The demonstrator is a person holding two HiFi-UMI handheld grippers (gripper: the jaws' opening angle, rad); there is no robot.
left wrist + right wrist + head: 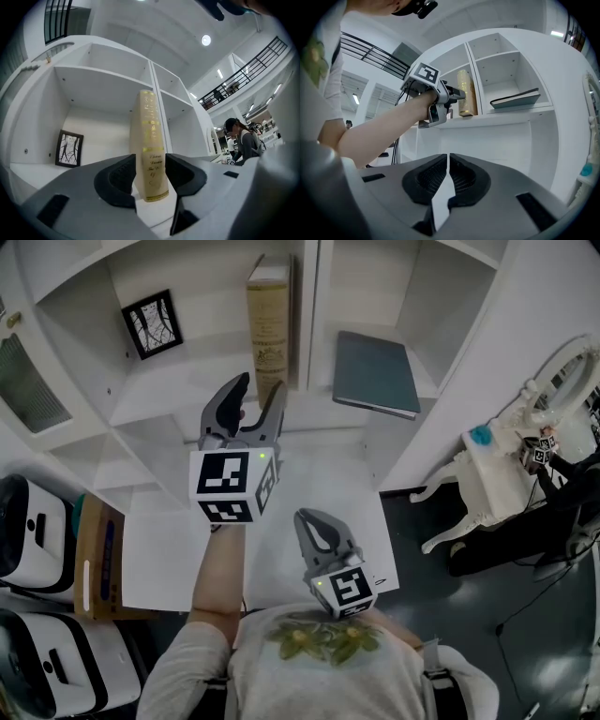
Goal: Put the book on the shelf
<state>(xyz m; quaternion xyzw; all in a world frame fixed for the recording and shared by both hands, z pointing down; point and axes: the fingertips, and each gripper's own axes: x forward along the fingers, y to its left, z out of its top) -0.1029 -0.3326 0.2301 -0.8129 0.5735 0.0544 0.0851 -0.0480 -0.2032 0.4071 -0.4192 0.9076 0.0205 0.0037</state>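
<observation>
A thick cream book point(268, 315) with gilt lettering stands upright on the white shelf point(187, 390), against the divider at the right of its compartment. My left gripper point(260, 388) is raised to it, its jaws wide apart on either side of the lower spine. In the left gripper view the book point(151, 145) rests on the shelf board between the pads, and a thin sliver of white shows beside the left pad. My right gripper point(319, 519) hangs low near the person's chest, shut with nothing in it. The right gripper view shows its pads point(436, 171) meeting, with the book point(465, 93) far off.
A framed picture point(150, 322) leans at the back left of the book's compartment. A flat grey book point(375, 371) lies in the neighbouring compartment to the right. A white dressing table point(487, 465) stands at right, and white machines point(28, 531) and a cardboard box point(98, 559) at left.
</observation>
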